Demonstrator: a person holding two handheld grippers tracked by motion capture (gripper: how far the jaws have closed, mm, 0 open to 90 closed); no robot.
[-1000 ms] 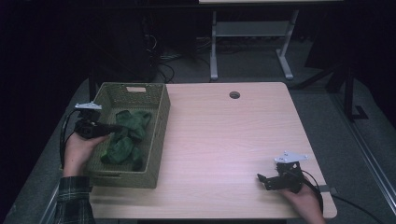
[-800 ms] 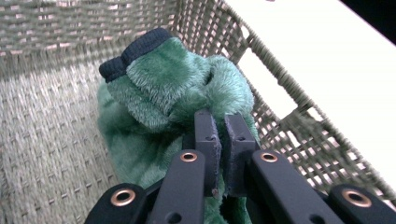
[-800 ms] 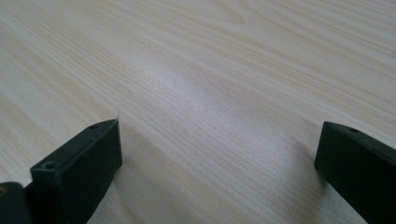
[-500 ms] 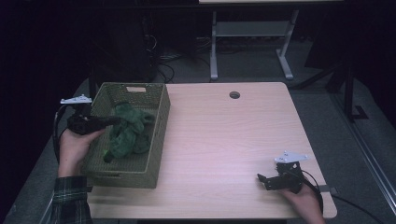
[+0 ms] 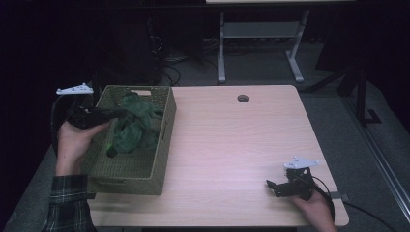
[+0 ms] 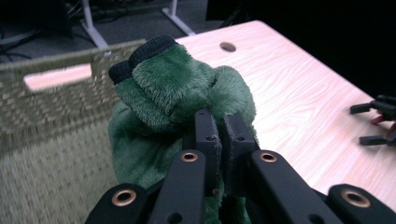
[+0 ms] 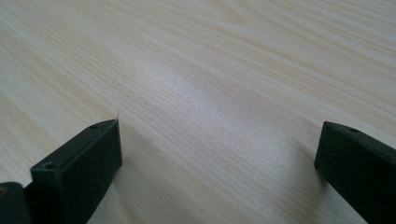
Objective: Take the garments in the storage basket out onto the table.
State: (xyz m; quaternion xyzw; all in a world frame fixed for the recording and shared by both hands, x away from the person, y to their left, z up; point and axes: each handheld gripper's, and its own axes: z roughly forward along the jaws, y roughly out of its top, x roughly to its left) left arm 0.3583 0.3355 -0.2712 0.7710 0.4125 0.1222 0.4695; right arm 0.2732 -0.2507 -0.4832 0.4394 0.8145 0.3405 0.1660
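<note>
A green fleece cloth [image 5: 138, 125] with a black cuff hangs partly lifted over the olive woven basket [image 5: 164, 140] at the table's left. My left gripper [image 5: 118, 113] reaches in from the basket's left side and is shut on the cloth's upper part. In the left gripper view the jaws [image 6: 220, 123] pinch the green fleece [image 6: 173, 88] tightly, with the basket wall [image 6: 56, 102] behind. My right gripper [image 5: 273, 186] rests near the table's front right corner, open with nothing between its fingers. The right gripper view [image 7: 219, 140] has bare wood between the spread jaws.
The light wooden table [image 5: 232, 140] has a round cable hole [image 5: 242, 98] near its far edge. A metal desk frame [image 5: 261, 38] stands on the dark floor beyond. The right gripper [image 6: 378, 123] is seen far off in the left gripper view.
My left gripper has risen and drawn back to the left, pulling the green cloth up out of the basket's bottom. The right gripper has stayed in place.
</note>
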